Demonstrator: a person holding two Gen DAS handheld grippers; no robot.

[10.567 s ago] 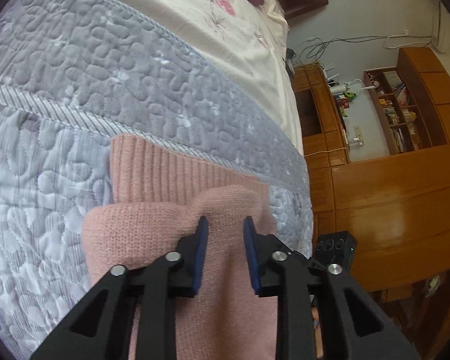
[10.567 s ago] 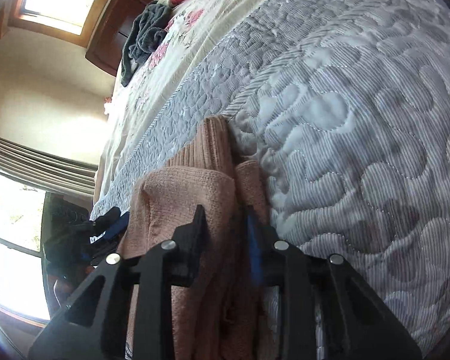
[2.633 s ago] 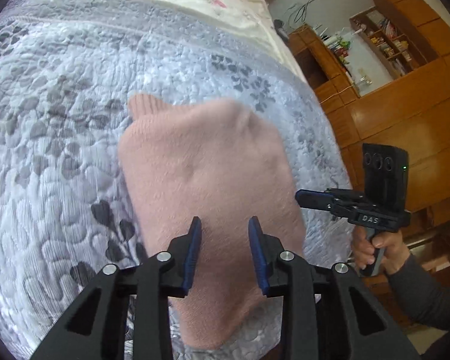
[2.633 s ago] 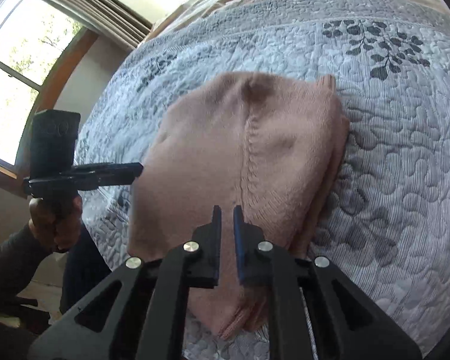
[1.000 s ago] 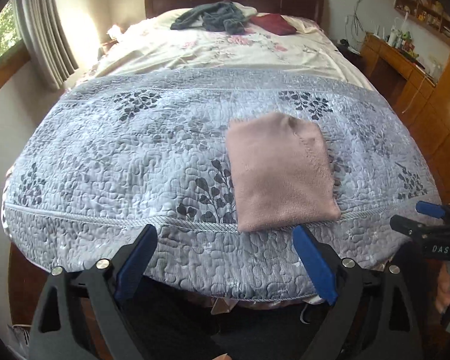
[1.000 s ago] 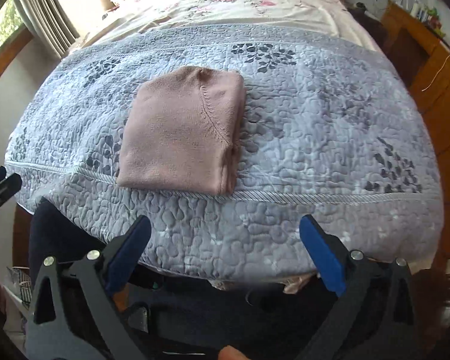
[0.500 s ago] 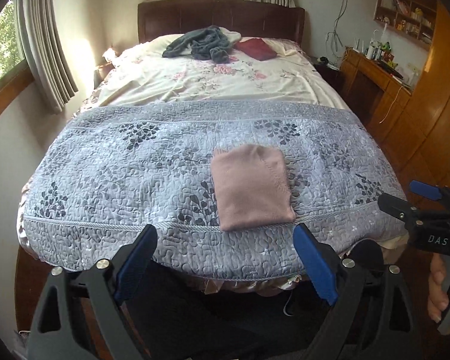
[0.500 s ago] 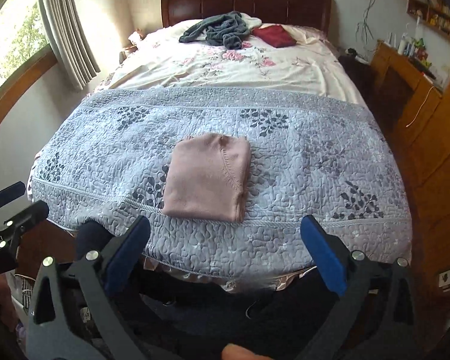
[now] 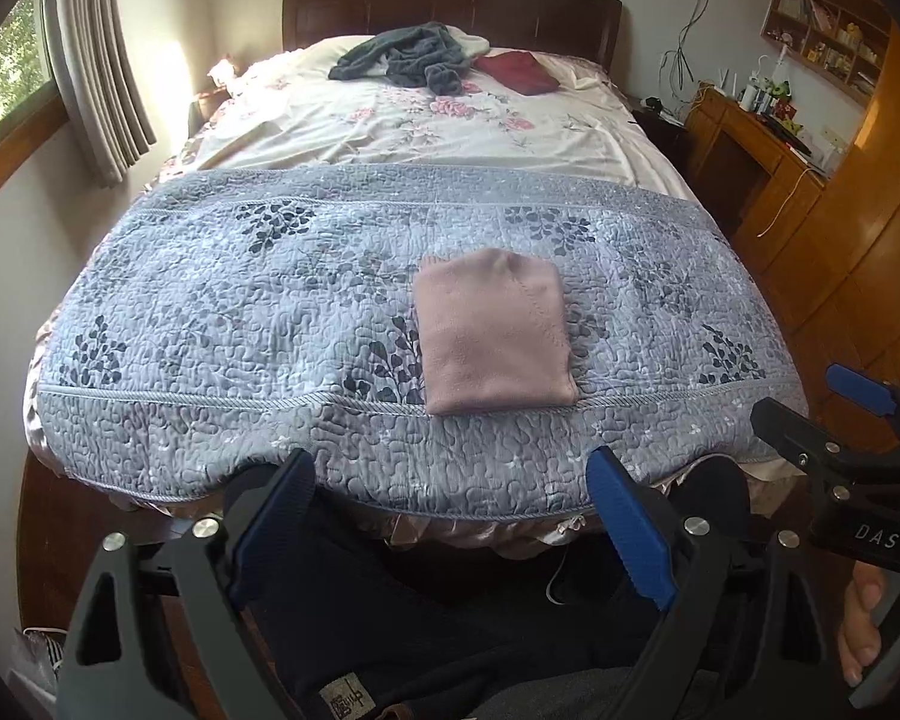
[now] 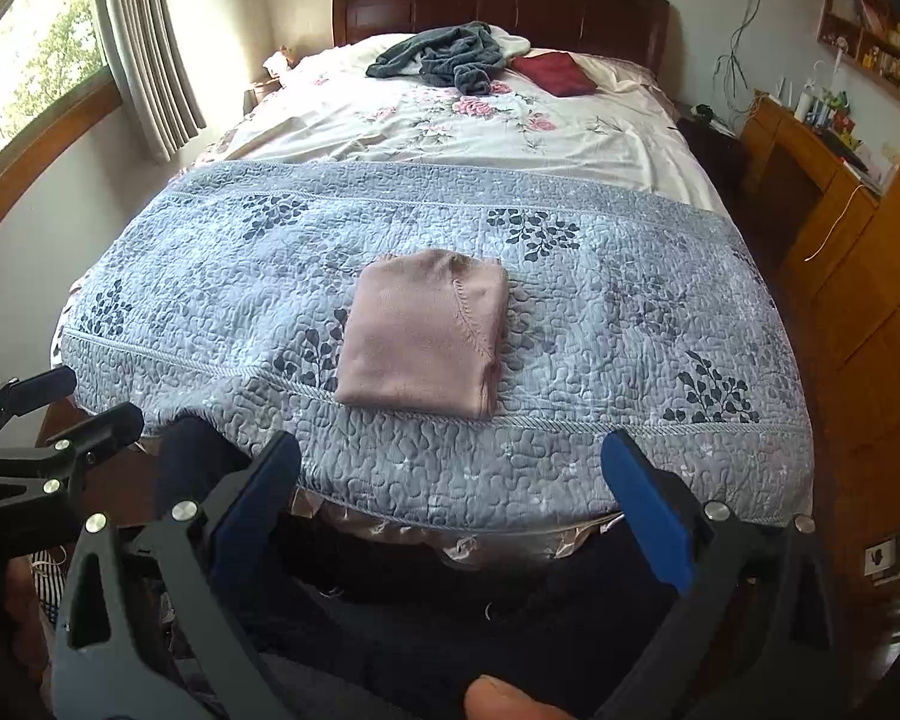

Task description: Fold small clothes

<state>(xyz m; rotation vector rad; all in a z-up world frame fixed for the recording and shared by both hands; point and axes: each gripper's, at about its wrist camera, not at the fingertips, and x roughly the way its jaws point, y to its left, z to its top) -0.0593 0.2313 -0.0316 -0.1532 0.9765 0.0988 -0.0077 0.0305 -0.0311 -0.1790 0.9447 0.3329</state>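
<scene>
Right, status as I read it from both wrist views.
Sweater: pink sweater lay as a folded rectangle on the grey quilt, near the foot edge of the bed, touching neither tool.
Long axis: ran roughly from foot toward headboard, a little longer than wide; a seam line showed on its right part.
Left gripper: jaws spread wide, nothing between them, held off the bed beyond the foot edge.
Right gripper: jaws also spread wide, empty, likewise back from the quilt.
Direction from tongs: sweater sat straight ahead and up-bed of both; slightly right of centre in the left view, slightly left of centre in the right view, so it lay between the two tools.
Nearer arm: I couldn't call it, both looked about equally far.
Task state: I judged this piece finished.
Other cloth: grey garment was heaped and red item lay flat, both by the headboard, well away from both tools.
Next move, my guess: a long reach up-bed for the grey one.
</scene>
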